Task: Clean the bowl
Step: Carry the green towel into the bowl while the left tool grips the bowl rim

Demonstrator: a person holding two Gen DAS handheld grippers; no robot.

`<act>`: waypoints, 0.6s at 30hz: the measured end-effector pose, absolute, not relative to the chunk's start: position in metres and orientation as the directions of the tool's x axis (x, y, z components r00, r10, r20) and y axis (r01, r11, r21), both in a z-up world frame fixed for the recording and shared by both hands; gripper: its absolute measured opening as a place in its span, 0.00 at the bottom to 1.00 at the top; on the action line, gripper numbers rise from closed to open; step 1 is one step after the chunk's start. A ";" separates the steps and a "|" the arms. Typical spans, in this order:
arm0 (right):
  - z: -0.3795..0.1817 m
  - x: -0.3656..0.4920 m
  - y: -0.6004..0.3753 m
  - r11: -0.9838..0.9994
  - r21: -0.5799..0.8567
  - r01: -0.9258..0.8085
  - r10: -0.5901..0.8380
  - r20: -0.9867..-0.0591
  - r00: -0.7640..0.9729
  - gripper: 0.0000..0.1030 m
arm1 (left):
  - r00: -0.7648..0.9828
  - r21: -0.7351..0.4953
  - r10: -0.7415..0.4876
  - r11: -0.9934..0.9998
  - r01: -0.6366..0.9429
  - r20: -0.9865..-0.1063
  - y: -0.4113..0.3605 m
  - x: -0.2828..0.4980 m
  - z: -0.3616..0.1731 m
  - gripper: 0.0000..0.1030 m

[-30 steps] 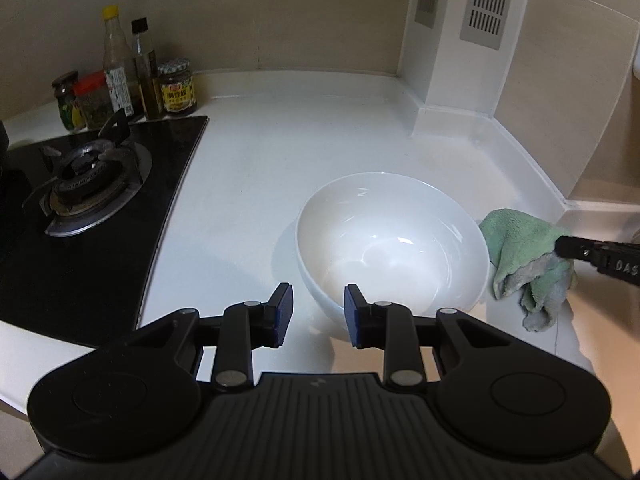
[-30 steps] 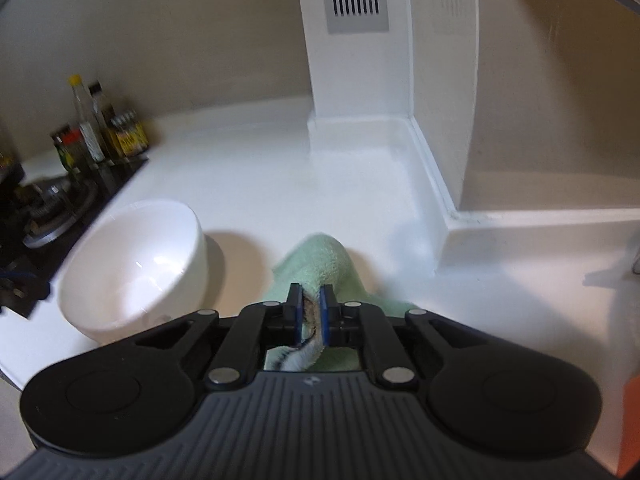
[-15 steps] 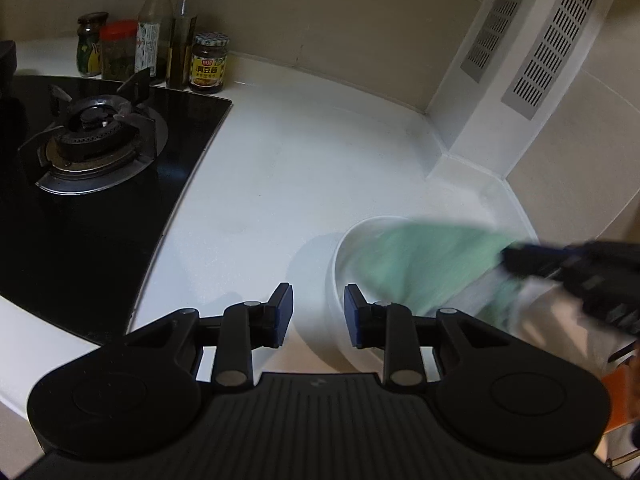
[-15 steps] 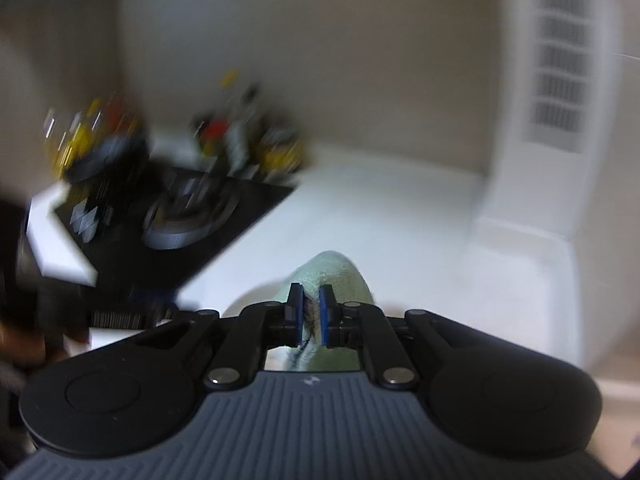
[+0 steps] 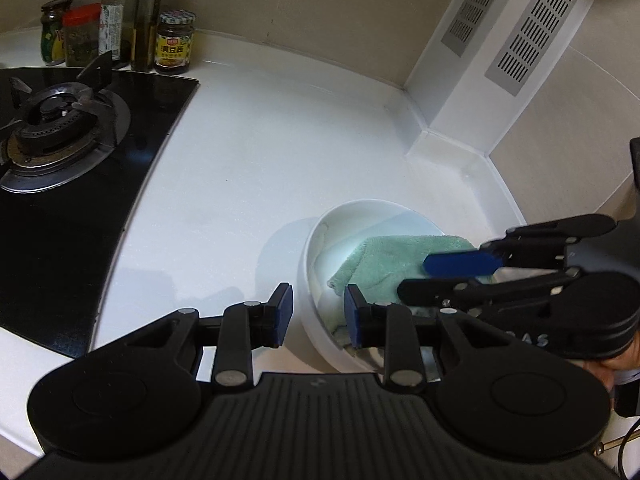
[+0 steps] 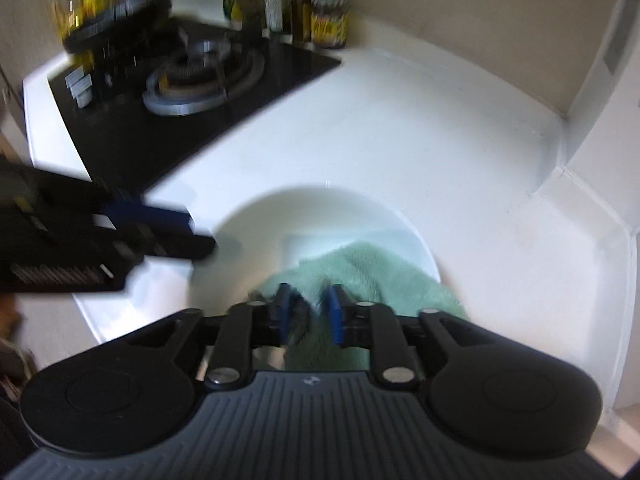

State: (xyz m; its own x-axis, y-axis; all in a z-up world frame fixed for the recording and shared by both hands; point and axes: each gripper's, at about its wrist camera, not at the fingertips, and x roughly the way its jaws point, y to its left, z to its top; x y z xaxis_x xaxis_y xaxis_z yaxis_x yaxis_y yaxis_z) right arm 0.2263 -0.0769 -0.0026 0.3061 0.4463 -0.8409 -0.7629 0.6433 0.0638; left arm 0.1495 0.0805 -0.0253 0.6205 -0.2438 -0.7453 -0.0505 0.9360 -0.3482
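Note:
A white bowl [image 5: 360,204] [image 6: 320,216] stands on the white counter. A green cloth [image 5: 392,260] [image 6: 380,272] lies inside it and drapes over the near rim. My right gripper [image 6: 309,312] [image 5: 414,278] reaches into the bowl from the right. Its jaws are opening, with a fold of the cloth loose between the blue pads. My left gripper [image 5: 318,312] [image 6: 200,232] is open at the bowl's left side, with the rim between its fingers and no pad touching it that I can see.
A black glass hob [image 5: 80,240] with a gas burner [image 5: 60,128] fills the left. Sauce jars and bottles [image 5: 174,42] stand behind it by the wall. A white boxed column with vents [image 5: 500,60] closes the back right corner. The counter's front edge runs close below the grippers.
My right gripper carried the cloth from the counter at the bowl's right into the bowl, and its jaws have parted. My left gripper shifted to the bowl's left rim.

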 end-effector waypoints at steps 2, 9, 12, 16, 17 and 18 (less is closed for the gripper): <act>-0.007 0.234 -0.078 0.656 0.035 -0.754 0.418 -0.849 0.324 0.26 | 0.608 -0.351 -0.255 0.935 -0.043 -0.752 0.078 0.155 -0.028 0.33; -0.040 0.256 -0.053 0.642 0.035 -0.766 0.362 -0.894 0.263 0.22 | 0.564 -0.321 -0.245 0.946 -0.037 -0.788 0.075 0.170 -0.038 0.29; -0.052 0.260 -0.043 0.639 0.052 -0.768 0.363 -0.900 0.242 0.19 | 0.548 -0.326 -0.257 0.945 -0.031 -0.796 0.077 0.174 -0.043 0.28; -0.061 0.261 -0.036 0.620 0.064 -0.782 0.372 -0.901 0.222 0.18 | 0.540 -0.289 -0.243 0.957 0.000 -0.806 0.077 0.175 -0.048 0.19; -0.061 0.259 -0.034 0.607 0.051 -0.793 0.366 -0.904 0.222 0.18 | 0.543 -0.280 -0.242 0.960 0.014 -0.804 0.076 0.175 -0.049 0.19; -0.062 0.258 -0.032 0.601 0.045 -0.798 0.363 -0.905 0.222 0.18 | 0.545 -0.268 -0.239 0.963 0.027 -0.803 0.075 0.175 -0.049 0.19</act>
